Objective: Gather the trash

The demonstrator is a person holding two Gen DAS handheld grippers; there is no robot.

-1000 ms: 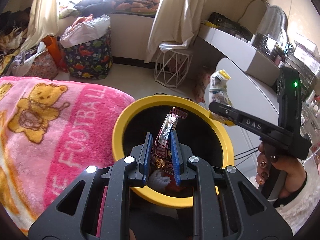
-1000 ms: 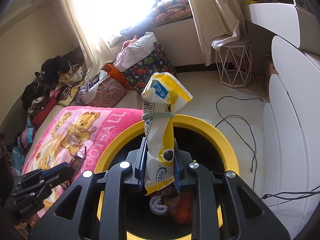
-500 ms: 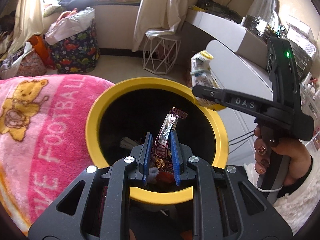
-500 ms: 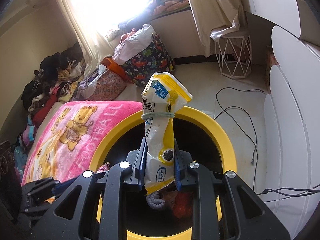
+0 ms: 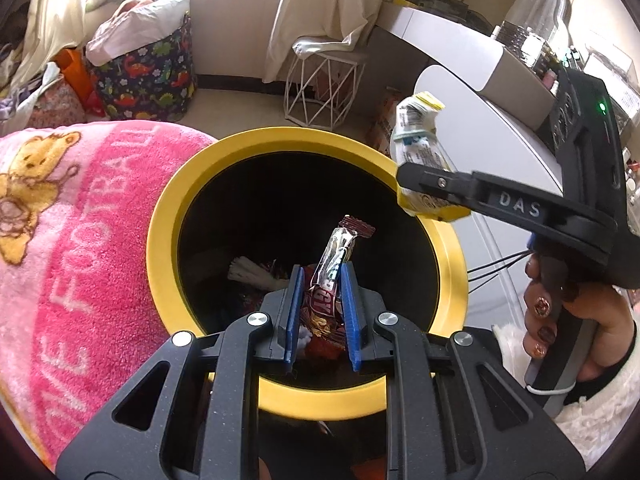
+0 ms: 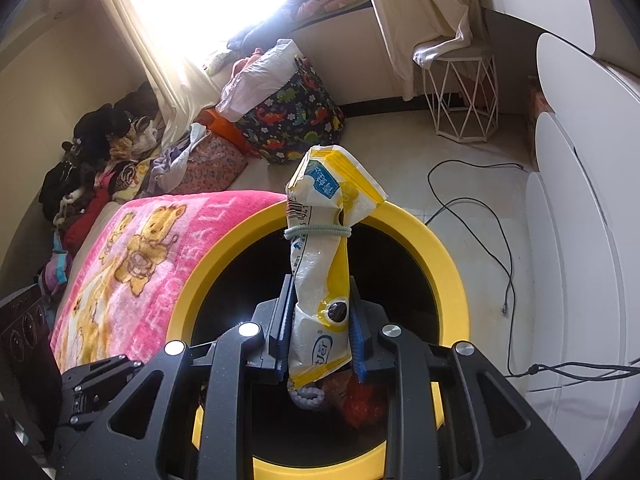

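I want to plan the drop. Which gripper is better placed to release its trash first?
Left gripper: its snack wrapper hangs over the bin opening, while the right gripper's opening jaws hold a yellow bag near the rim.

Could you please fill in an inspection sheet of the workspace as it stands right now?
Surface: pink blanket beside the bin; pale floor beyond.
Job's things: yellow-rimmed bin holding trash; brown snack wrapper; yellow-white packet tied with a band.
Clutter: dinosaur-print bag, piled clothes.
Grippers: left gripper shut on the wrapper over the bin; right gripper with jaws opening, packet between them.
Cables: black cable on the floor.
Surroundings: curtains, white wire stool, white furniture.
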